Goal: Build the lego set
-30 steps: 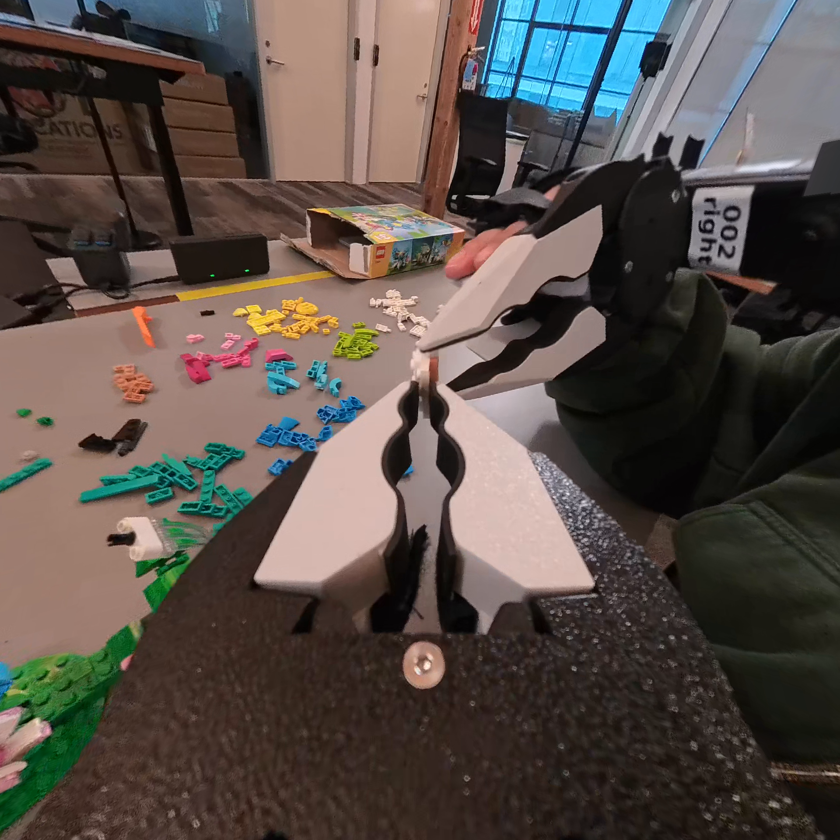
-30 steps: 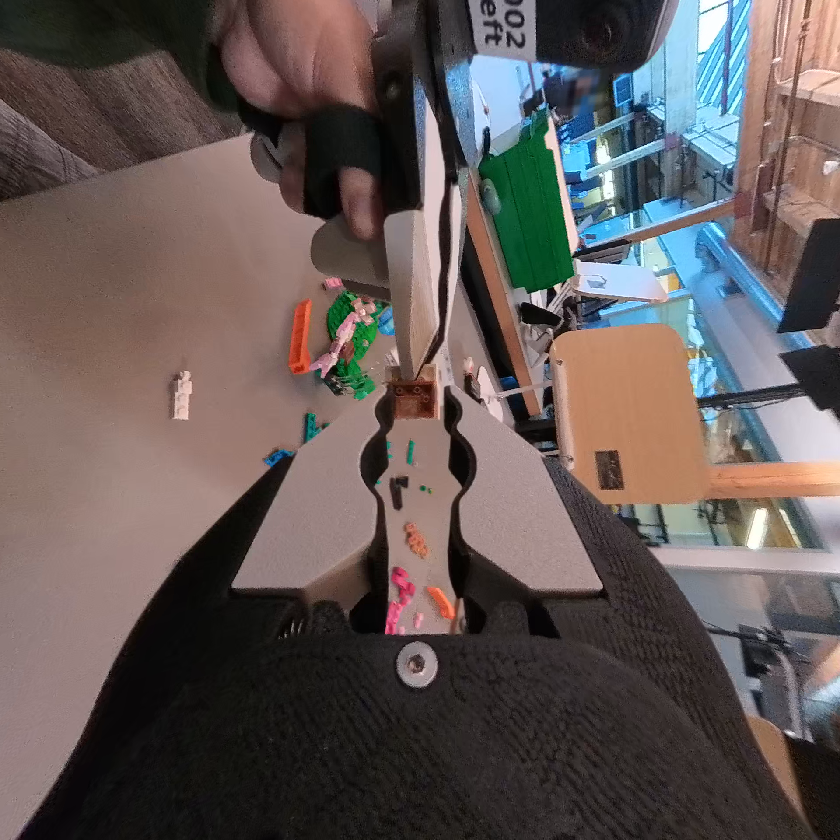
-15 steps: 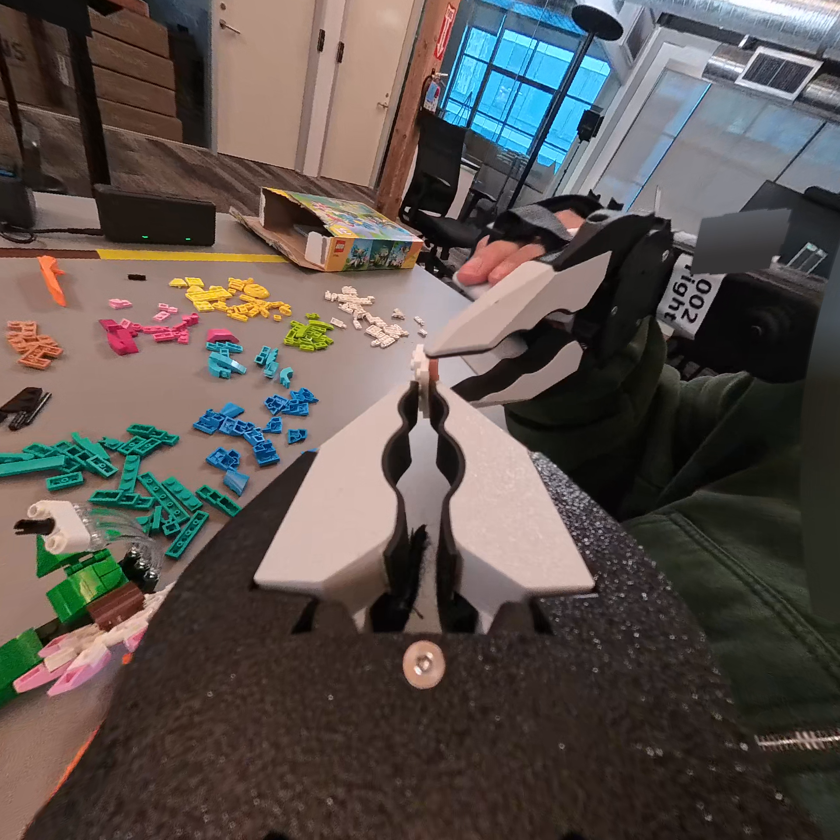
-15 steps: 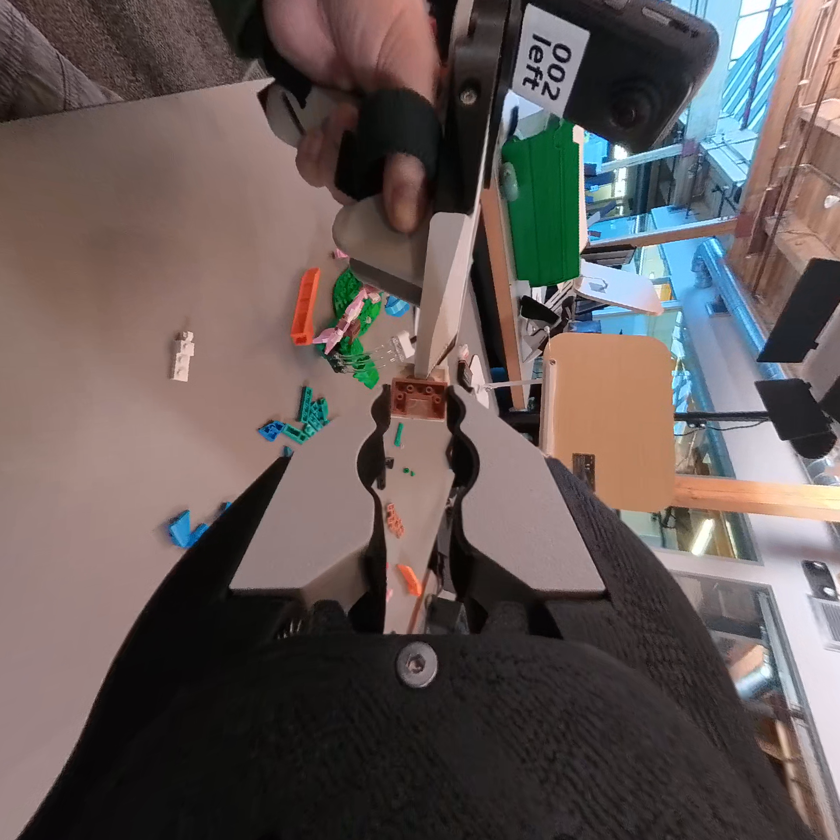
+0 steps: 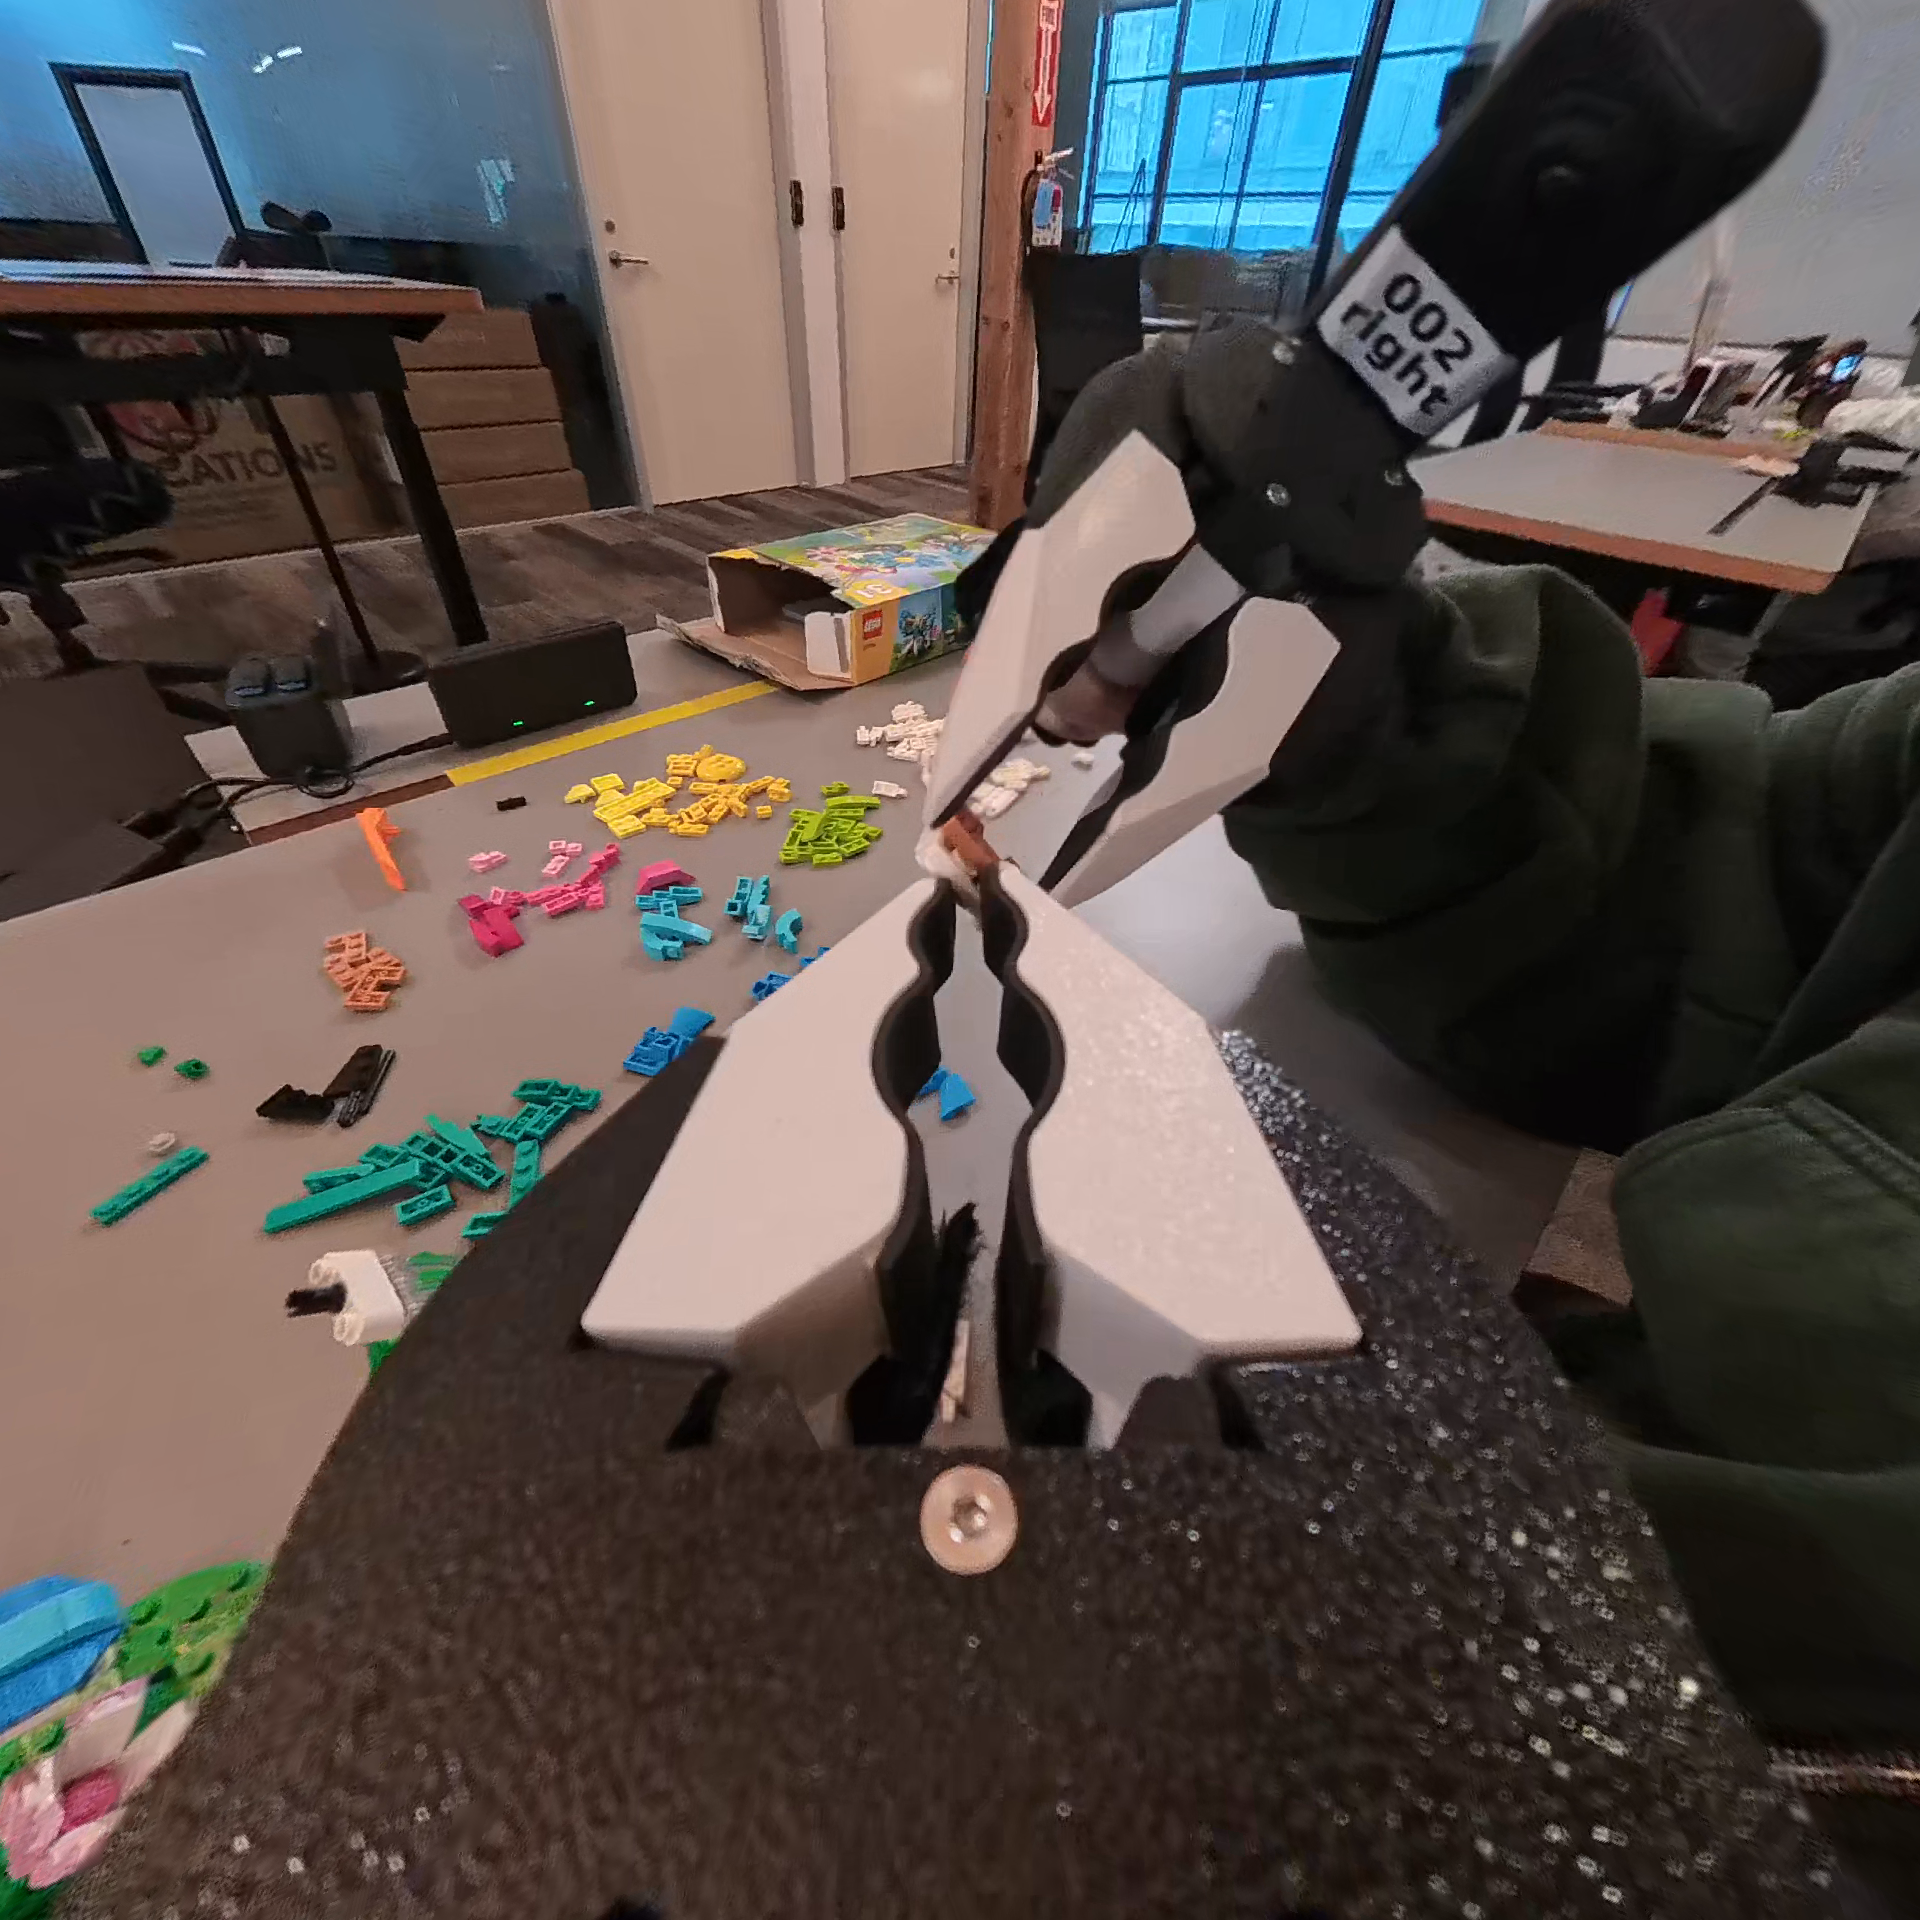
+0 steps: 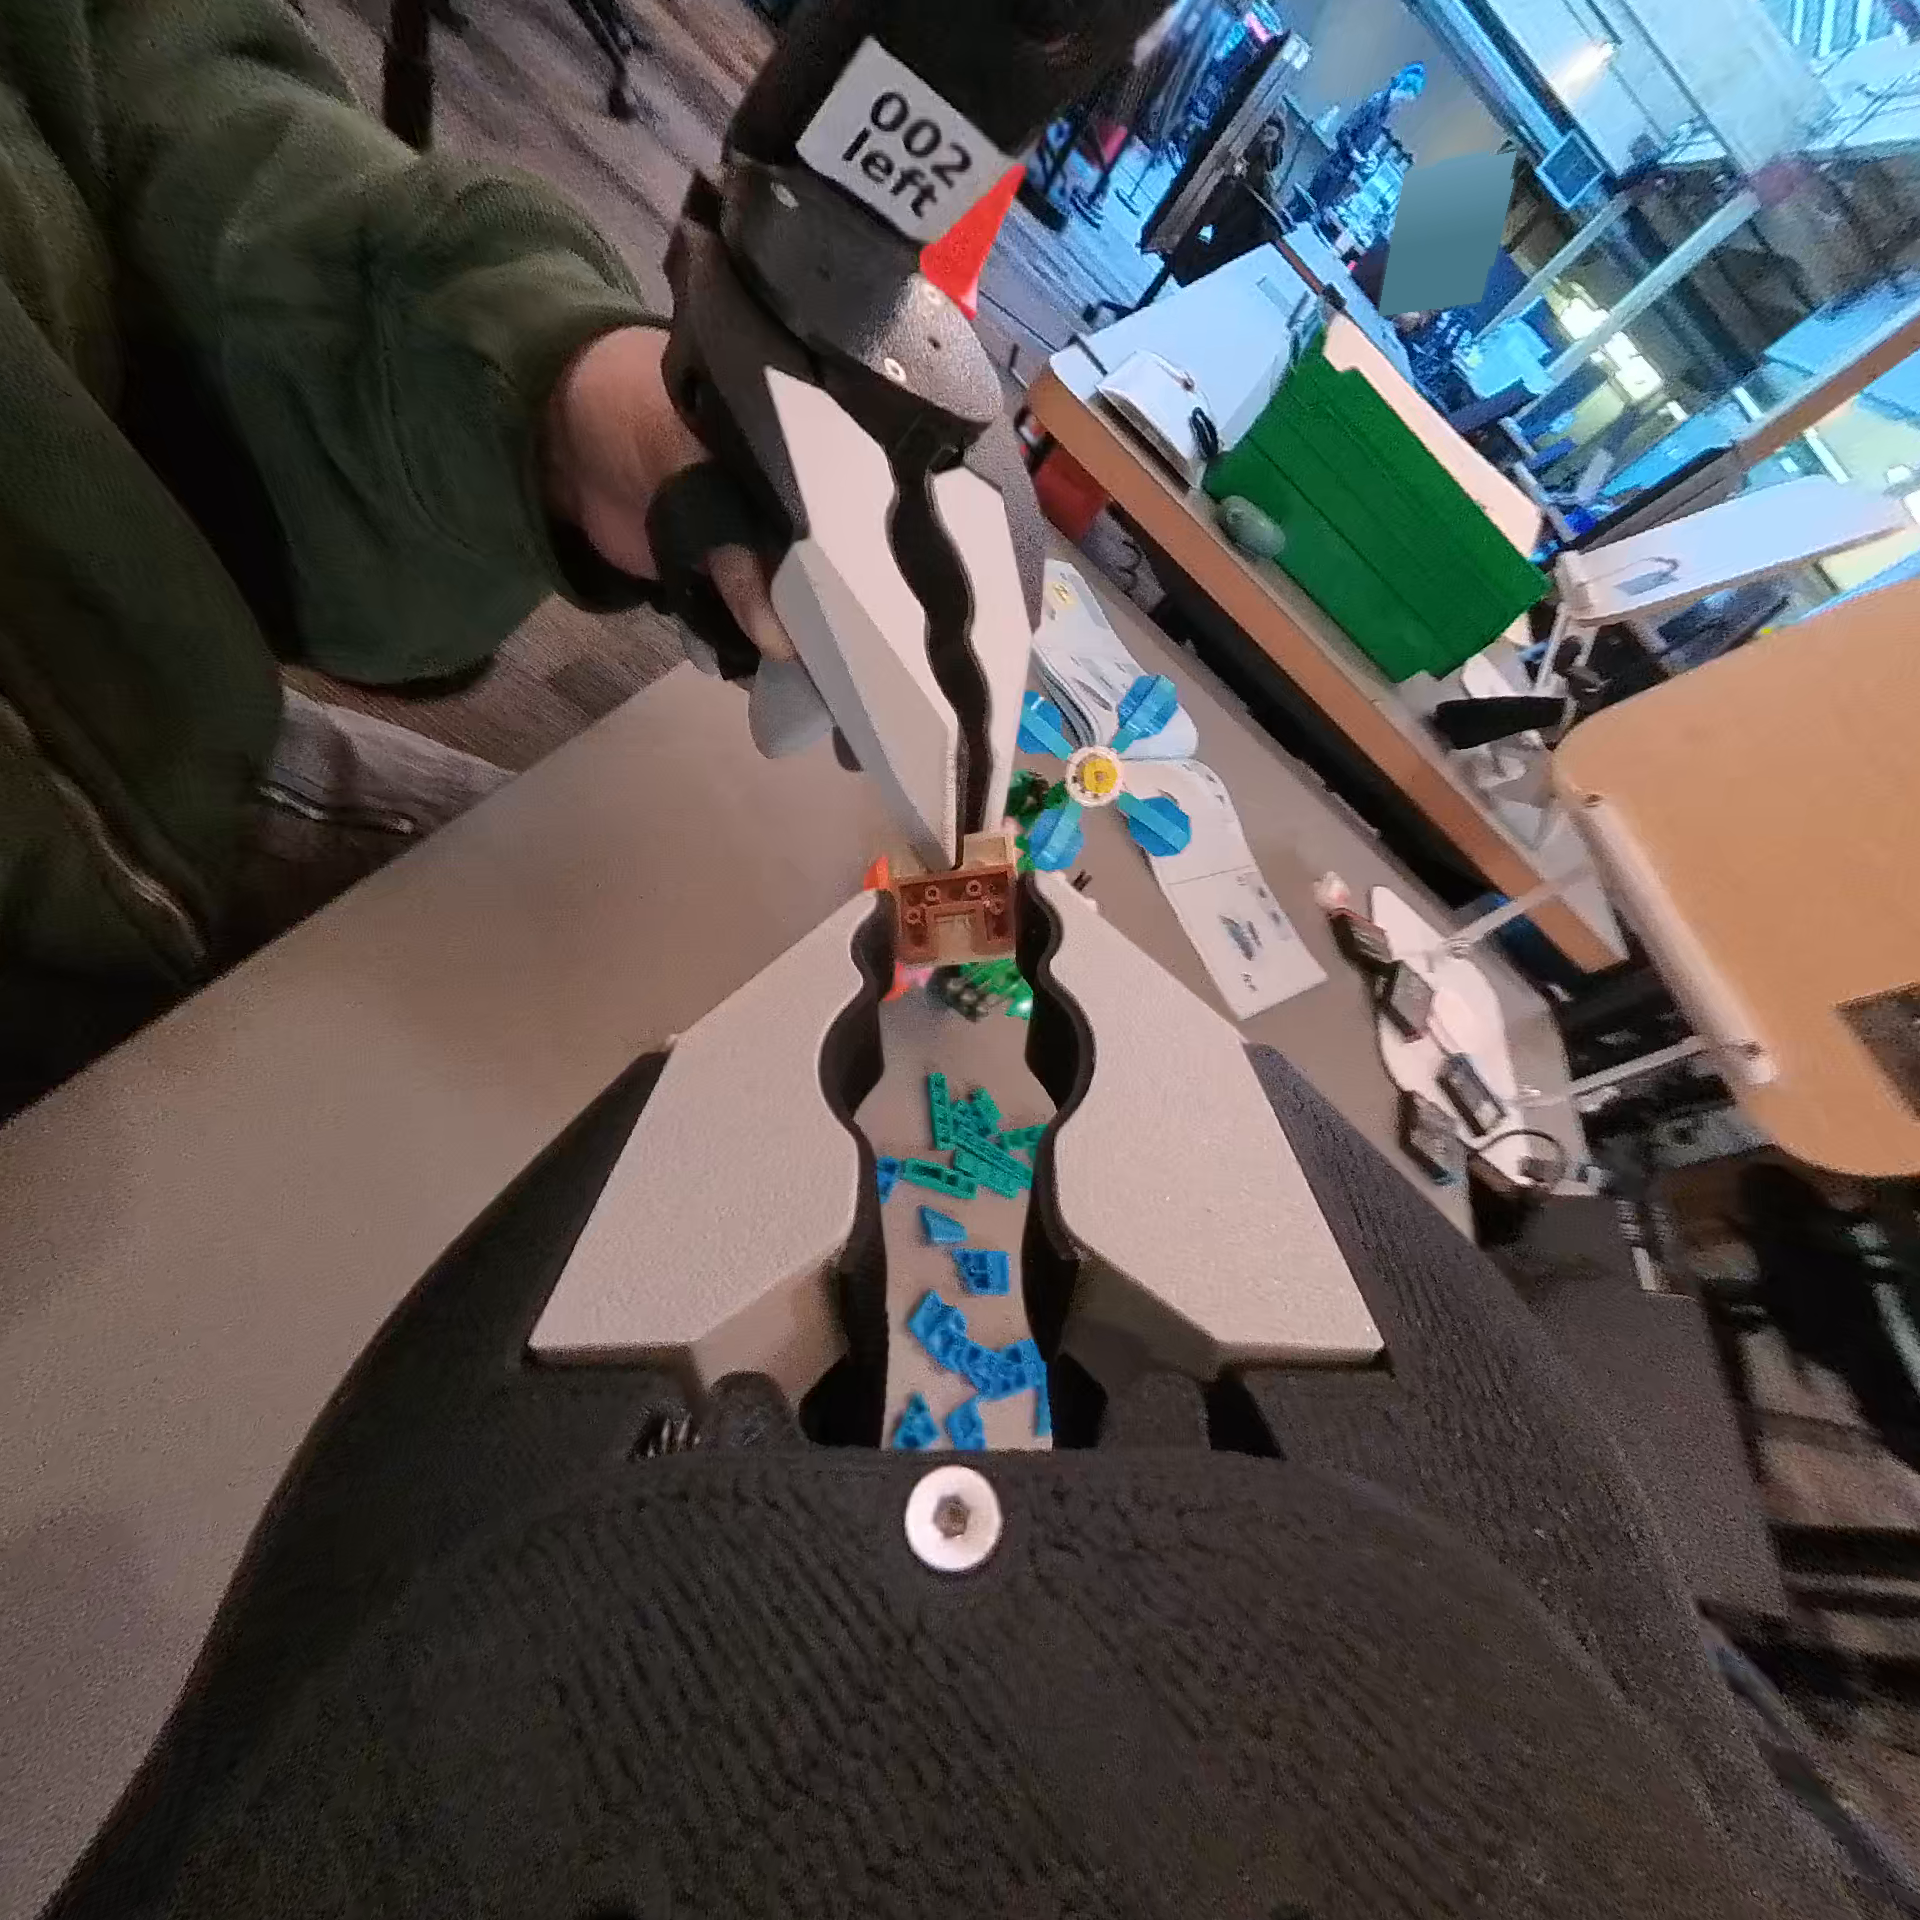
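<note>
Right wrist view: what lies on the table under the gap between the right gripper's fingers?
Below the brown brick that the right gripper pinches, teal pieces and blue pieces lie on the grey table. The fingers cover the rest of both piles.

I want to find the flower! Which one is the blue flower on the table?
Look past the tips of the two claws, on the grey table beside the white paper booklet. The blue flower stands there, the only thing with four blue petals around a yellow middle.
</note>
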